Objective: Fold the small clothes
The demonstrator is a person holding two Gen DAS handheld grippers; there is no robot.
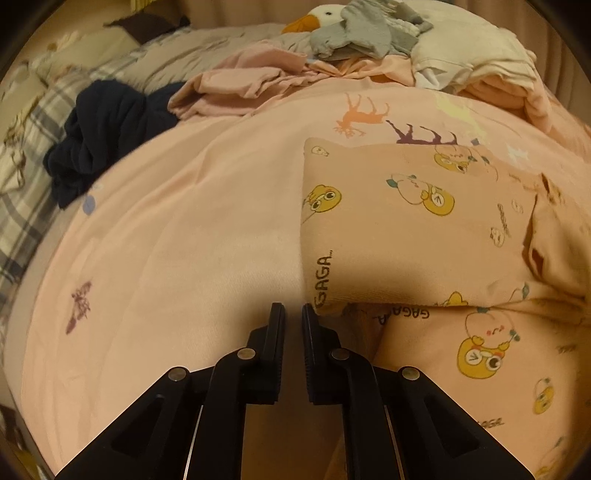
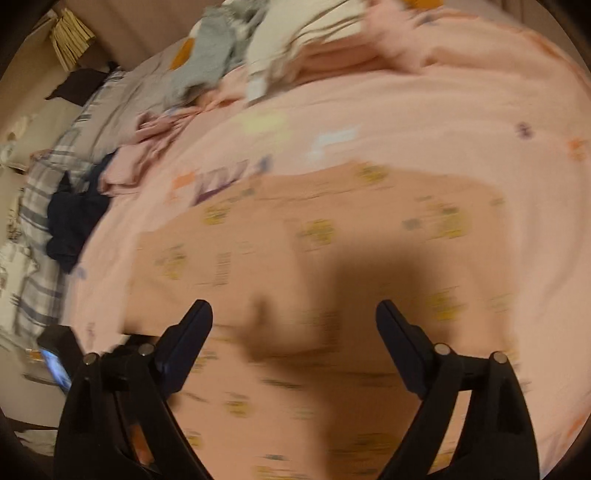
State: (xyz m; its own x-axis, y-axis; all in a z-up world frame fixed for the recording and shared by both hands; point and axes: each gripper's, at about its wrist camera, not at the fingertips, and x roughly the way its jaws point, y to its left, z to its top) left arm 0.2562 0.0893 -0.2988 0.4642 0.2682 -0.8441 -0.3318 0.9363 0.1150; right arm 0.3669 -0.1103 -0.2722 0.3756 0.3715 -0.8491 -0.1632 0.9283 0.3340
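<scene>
Left wrist: left gripper (image 1: 293,314) jaws closed | beside duck-print garment (image 1: 413,221)

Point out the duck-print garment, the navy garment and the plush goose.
duck-print garment (image 1: 413,229): left wrist view, middle of the folded-over upper layer.
navy garment (image 1: 107,136): left wrist view, centre of the crumpled heap.
plush goose (image 1: 325,14): left wrist view, its white head above the orange beak.

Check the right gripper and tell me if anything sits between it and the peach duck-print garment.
Nothing visible does. The right gripper hangs open directly over the peach duck-print garment, which lies spread on the pink bedsheet. The navy clothing heap lies off to the side.
</scene>
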